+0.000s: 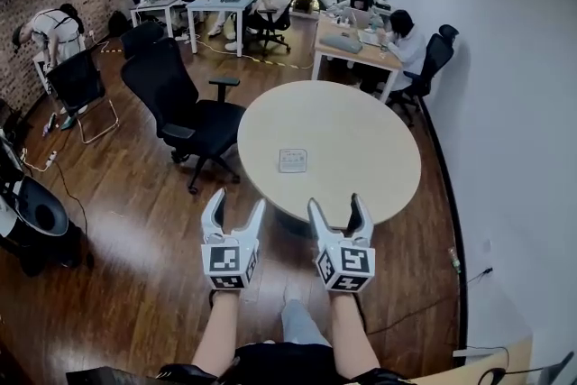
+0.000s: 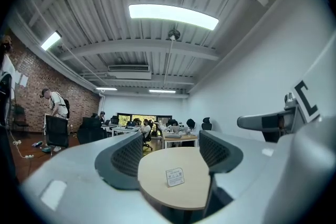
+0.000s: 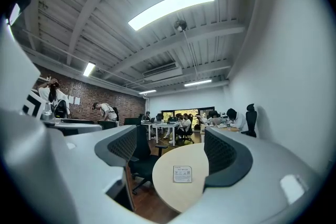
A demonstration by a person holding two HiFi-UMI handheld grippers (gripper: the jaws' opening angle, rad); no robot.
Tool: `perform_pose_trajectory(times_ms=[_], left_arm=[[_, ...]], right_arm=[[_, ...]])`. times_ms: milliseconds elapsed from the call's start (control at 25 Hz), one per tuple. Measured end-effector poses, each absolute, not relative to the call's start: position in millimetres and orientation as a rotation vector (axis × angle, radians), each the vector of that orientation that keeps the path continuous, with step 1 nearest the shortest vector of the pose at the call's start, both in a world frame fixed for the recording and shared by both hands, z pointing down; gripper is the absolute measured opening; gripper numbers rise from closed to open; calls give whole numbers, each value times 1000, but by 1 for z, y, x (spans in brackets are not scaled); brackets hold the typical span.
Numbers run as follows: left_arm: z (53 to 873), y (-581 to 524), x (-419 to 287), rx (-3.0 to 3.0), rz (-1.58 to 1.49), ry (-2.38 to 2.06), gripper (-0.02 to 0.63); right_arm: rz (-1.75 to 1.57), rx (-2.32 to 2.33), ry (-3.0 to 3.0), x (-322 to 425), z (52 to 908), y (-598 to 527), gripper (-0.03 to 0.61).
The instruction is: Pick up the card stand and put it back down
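The white left gripper [image 1: 236, 203] and white right gripper [image 1: 335, 203] hang side by side over the brown wood-plank floor [image 1: 135, 221], jaws spread wide, gripping nothing. Just beyond them, a round beige table [image 1: 361, 126] bears the small white square card stand [image 1: 293, 160], upright and apart from both. A black swivel chair [image 1: 185, 108] stands left of the table. The card's print is too small to read.
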State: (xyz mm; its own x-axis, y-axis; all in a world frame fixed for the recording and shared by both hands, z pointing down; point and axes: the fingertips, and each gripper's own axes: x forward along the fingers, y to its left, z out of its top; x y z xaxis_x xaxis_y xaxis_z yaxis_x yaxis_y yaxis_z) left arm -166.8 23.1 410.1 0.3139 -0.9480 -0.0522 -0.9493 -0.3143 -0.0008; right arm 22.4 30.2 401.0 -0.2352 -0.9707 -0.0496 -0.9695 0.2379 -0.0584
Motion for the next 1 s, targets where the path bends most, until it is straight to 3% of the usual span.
perform_pose_trajectory(times_ms=[520, 1000], left_arm=[[384, -209, -144, -2446, 37, 1841, 342], [421, -275, -136, -2620, -66, 1718, 341]], right_arm=[[-4, -1756, 2464, 52, 375, -206, 397], [-112, -1726, 2539, 45, 418, -265, 396]])
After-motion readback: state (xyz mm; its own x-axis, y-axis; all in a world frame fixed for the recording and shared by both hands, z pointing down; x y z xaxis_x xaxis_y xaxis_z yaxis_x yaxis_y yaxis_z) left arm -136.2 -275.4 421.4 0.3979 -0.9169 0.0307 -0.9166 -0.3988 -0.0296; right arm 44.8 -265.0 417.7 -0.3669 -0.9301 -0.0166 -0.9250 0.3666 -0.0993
